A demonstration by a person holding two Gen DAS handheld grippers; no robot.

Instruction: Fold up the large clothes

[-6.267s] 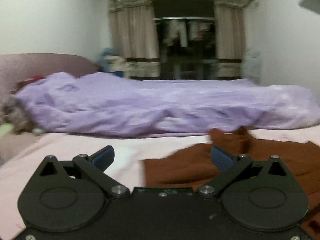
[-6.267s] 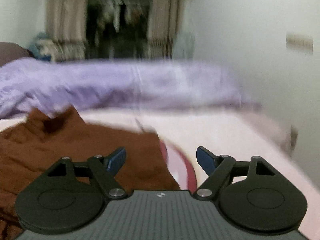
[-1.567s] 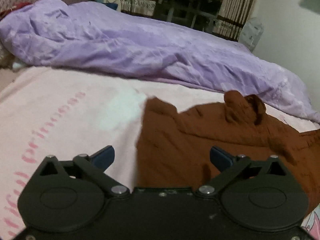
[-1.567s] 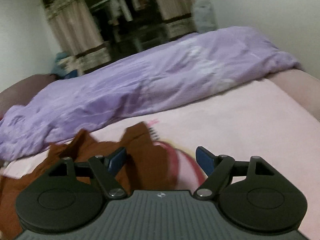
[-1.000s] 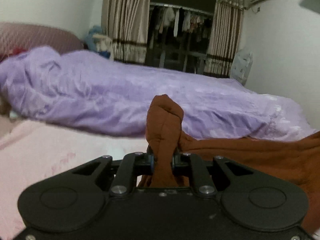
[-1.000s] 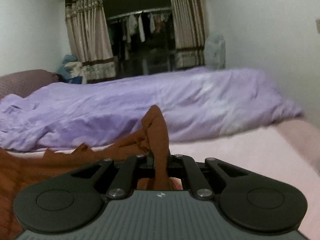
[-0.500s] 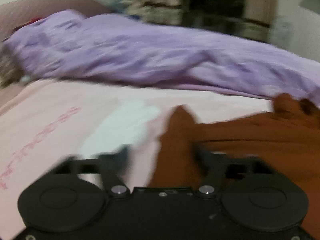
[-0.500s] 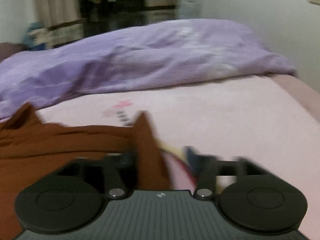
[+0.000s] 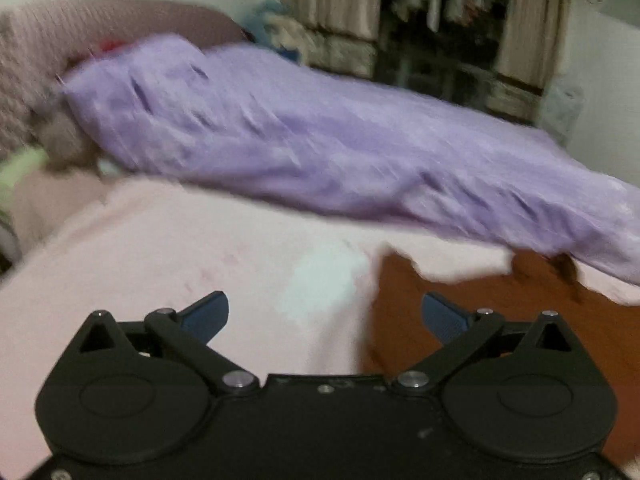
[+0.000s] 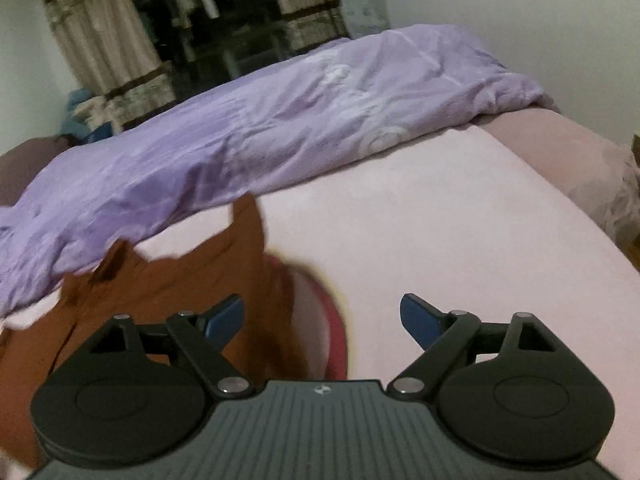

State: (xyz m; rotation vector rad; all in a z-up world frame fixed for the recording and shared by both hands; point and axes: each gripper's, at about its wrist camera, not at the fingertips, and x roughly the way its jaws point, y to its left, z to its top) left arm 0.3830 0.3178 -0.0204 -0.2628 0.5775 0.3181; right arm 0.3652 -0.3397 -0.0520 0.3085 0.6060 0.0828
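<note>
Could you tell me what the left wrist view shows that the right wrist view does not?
Only the left wrist view shows the brown headboard, a pale patch on the sheet and the open left gripper. Only the right wrist view shows a red curved print on the sheet, the bed's far corner and the open right gripper. Both show the brown garment lying released on the pink sheet, the purple duvet and the curtains.

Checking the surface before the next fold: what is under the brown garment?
The brown garment lies on the pink sheet, partly over a red printed ring. The rest of that print is covered.
</note>
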